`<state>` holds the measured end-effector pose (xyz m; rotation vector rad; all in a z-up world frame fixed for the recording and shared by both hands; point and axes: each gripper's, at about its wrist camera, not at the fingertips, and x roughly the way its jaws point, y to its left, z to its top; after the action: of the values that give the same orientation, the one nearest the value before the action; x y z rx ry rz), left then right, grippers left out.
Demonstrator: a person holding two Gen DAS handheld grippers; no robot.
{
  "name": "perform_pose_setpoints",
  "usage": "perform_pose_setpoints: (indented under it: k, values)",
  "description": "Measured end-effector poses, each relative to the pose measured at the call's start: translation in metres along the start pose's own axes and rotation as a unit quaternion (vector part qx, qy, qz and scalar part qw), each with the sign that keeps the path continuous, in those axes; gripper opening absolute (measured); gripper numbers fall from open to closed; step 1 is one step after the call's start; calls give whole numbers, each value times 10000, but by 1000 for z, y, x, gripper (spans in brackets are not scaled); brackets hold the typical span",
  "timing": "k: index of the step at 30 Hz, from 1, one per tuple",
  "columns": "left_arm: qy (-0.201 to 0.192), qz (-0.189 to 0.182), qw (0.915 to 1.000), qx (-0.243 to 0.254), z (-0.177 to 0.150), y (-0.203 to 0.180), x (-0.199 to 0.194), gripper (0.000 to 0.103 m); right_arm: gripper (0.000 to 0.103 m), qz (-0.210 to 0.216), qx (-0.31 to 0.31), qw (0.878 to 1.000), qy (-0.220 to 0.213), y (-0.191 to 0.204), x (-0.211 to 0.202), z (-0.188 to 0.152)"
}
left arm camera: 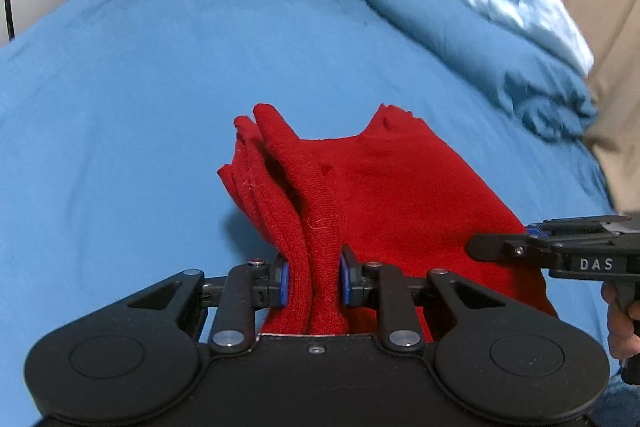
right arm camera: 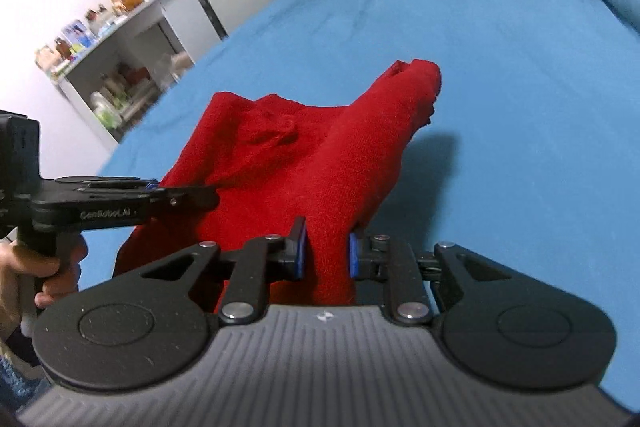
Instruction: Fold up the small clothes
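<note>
Left claw (left arm camera: pixel 312 281), right claw (right arm camera: pixel 327 255) — each clamped on red knit garment (left arm camera: pixel 400 187) — cloth bunched between pads.

Bright room light, both pics bent by fisheye.
I see soft dark shadows under the red cloth (right arm camera: pixel 320 155) on the blue bed (left arm camera: pixel 120 99). Edges curve & go blurry; shelf (right arm camera: pixel 116 39) at left looks smeared, white wall glares.
</note>
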<state>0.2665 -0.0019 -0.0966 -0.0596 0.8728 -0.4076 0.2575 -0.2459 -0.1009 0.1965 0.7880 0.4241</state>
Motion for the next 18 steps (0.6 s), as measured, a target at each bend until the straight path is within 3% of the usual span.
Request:
perform_pose_setpoints:
  k: [5, 9, 10, 11, 13, 15, 18]
  values:
    - [126, 295, 9994, -116, -31, -10, 25, 27, 35, -351, 317, 9983, 340, -28, 13, -45]
    - [90, 183, 9995, -246, -31, 0, 23, 38, 39, -343, 531, 9977, 233, -38, 17, -57]
    - [48, 184, 9996, -209, -29, 2, 19, 42, 45, -367, 517, 9977, 242, -37, 17, -56]
    - [2, 237, 9996, -164, -30, 1, 16, 55, 49, -381, 493, 9977, 257, -35, 16, -55]
    - [-163, 550, 9983, -42, -28, 4, 10, 77, 80, -447, 369, 9982, 171, -35, 8, -51]
    - [-283, 765, 9967, -22, -31, 11, 7, 79, 95, -651, 192, 9976, -98, -29, 0, -46]
    - [-216, 752, 9965, -311, -35, 25, 15, 82, 95, -917, 143, 9956, -134, -36, 1, -43]
